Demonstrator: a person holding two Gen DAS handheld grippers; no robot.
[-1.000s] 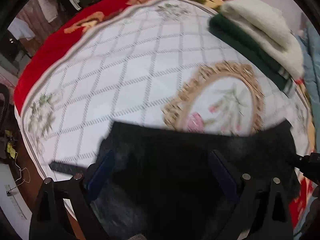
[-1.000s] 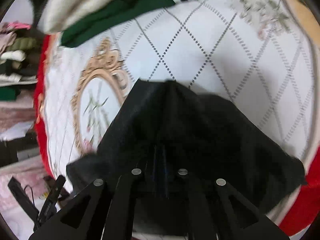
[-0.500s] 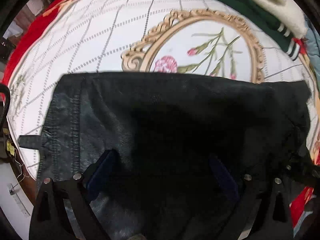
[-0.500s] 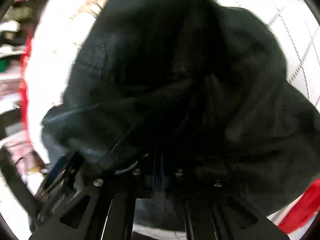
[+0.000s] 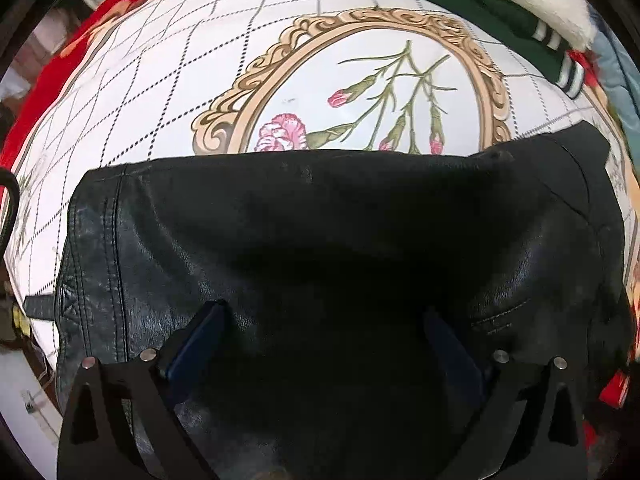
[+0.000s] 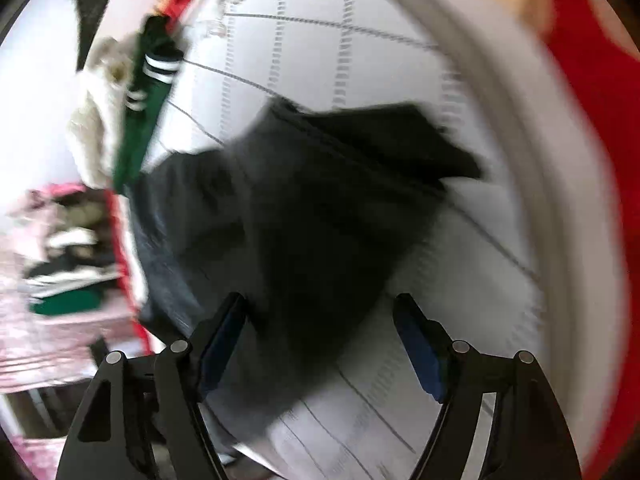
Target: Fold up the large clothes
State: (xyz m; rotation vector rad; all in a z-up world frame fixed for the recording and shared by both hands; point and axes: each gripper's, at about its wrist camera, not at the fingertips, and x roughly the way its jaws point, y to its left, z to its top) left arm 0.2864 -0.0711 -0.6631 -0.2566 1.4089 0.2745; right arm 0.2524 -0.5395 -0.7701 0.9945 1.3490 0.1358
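The black leather garment (image 5: 320,240) lay folded near the front edge of the desk (image 5: 160,92), which was covered in a white quilted cloth with a floral medallion. The left gripper (image 5: 326,344) pointed down over it with its jaws wide apart, pressing on nothing. The right gripper (image 6: 320,340) had just been opening its jaws; they stood apart with dark fabric between them, unpinched. The right wrist view was smeared, so contact there was hard to judge. The main risk I saw was that the stiff, slick leather, now released, could spring open or slide toward the edge. A flap (image 6: 400,140) stuck out past the fold and might catch a finger, dragging the fold loose. The folded green and cream clothes (image 5: 480,4) sat well apart.
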